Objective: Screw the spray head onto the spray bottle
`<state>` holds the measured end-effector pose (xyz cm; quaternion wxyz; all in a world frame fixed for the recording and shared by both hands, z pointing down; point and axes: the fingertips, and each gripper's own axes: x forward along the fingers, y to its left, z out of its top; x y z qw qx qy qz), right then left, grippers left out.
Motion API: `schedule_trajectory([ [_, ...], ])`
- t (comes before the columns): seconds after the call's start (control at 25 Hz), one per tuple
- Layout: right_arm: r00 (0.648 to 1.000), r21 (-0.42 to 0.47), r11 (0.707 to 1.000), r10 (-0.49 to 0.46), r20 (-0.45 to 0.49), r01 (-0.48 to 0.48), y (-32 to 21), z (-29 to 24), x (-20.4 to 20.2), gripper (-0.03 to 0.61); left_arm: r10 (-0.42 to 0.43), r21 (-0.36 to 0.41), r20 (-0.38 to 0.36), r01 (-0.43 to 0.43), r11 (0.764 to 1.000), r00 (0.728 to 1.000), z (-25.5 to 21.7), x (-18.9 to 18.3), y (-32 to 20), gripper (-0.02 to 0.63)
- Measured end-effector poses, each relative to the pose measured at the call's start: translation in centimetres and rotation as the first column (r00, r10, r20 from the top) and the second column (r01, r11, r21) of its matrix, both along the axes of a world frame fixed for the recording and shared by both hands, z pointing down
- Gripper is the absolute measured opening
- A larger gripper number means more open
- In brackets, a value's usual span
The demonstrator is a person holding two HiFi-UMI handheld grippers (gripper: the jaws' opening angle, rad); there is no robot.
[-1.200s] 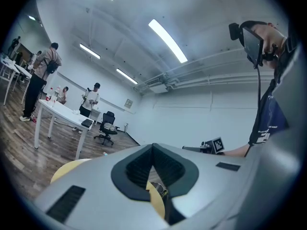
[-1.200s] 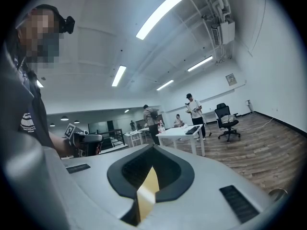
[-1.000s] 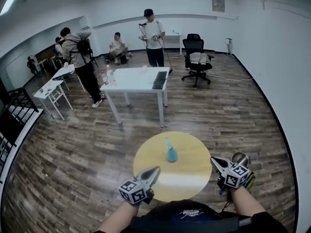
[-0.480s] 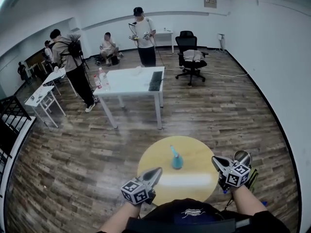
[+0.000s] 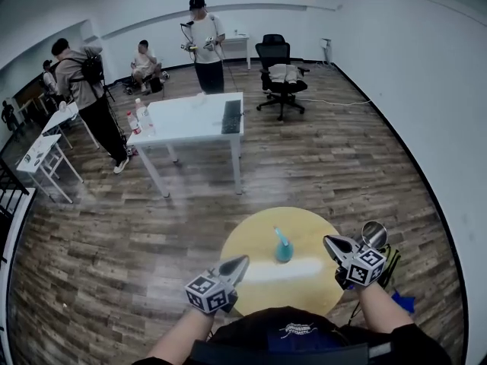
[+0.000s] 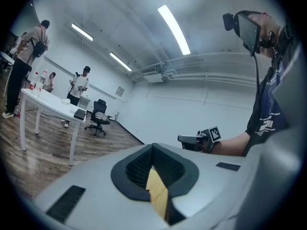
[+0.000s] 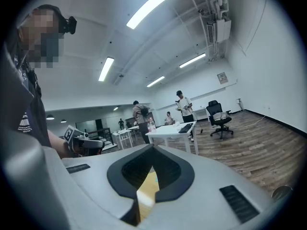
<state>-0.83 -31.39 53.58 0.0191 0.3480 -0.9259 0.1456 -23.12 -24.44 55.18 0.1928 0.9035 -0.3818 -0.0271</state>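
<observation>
Obs., head view: round yellow wooden bench [image 5: 308,230] on the plank floor [image 5: 114,226].

- Left hand-held gripper [image 5: 242,261]: tip sits over the bench's near-left rim. Jaws together, nothing between them; only a sliver of yellow bench top shows through the notch in the left gripper view.
- Right hand-held gripper [image 5: 327,239]: tip sits over the bench's right rim. Jaws likewise together and empty.
- Small teal spray bottle [image 5: 283,247]: stands on the bench between the two grippers, ahead and to the right of the left tip, ahead and to the left of the right tip. It touches neither.
- Room: bare bench top all round the bottle, out to every rim. Open floor lies beyond the far rim. The white rectangular table [image 5: 190,120] is well ahead of both grippers.
- Axis: the bottle's long axis is about upright, base down. Its slim upper end leans slightly toward the left gripper's side. Too small to tell how the head is seated.
</observation>
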Motion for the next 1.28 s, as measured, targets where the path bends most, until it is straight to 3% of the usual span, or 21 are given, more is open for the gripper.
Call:
schedule_trajectory([
  [0.36,0.998,-0.030,0.998,-0.061,0.002,0.061,-3.5,1.4,5.7,0.023,-0.066,-0.056,0.025,0.067,0.996,0.998,3.0,6.6,-2.2,0.005],
  [0.68,0.995,-0.034,0.994,-0.104,0.008,0.104,-7.6,2.8,7.0,0.023,-0.066,-0.112,0.199,0.089,0.990,0.978,9.0,9.2,-5.4,0.012],
  [0.72,0.994,-0.035,0.994,-0.105,0.012,0.105,-7.8,3.1,7.1,0.023,-0.050,-0.119,0.225,0.079,0.990,0.973,10.1,9.4,-5.6,0.032],
  [0.92,0.995,-0.049,0.994,-0.093,0.022,0.094,-7.6,5.2,6.5,0.023,0.051,-0.201,0.331,0.017,0.979,0.942,15.3,9.8,-5.7,0.343],
  [1.12,0.997,-0.061,0.995,-0.081,0.014,0.081,-8.2,7.4,5.7,0.023,0.121,-0.227,0.423,-0.025,0.974,0.898,19.8,9.9,-7.4,0.422],
  [1.28,0.998,-0.079,0.995,-0.064,0.008,0.064,-8.8,10.0,5.0,0.023,0.153,-0.236,0.438,-0.051,0.970,0.886,22.7,10.4,-9.1,0.422],
])
